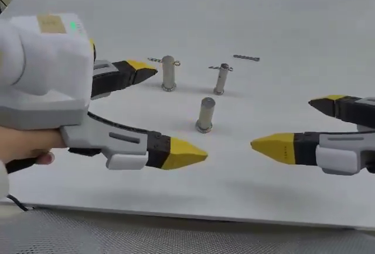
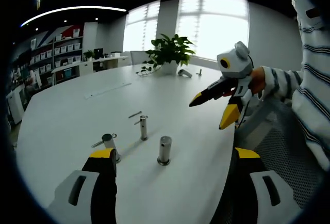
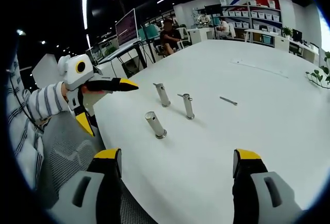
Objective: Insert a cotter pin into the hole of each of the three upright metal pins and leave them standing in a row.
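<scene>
Head view: bare metal pin (image 1: 205, 113) between left tongs (image 1: 180, 112) and right tongs (image 1: 281, 123)

Striped sleeve (image 3: 38, 105), yellow-tipped hand-held gripper (image 1: 180, 112)

Bright, even light covers the white table (image 1: 263, 172); the nearest metal pin (image 1: 205, 115) casts only a faint shadow. The windows (image 2: 214, 25) behind the plant (image 2: 167, 53) blow out; both gripper views curve toward their edges.
</scene>
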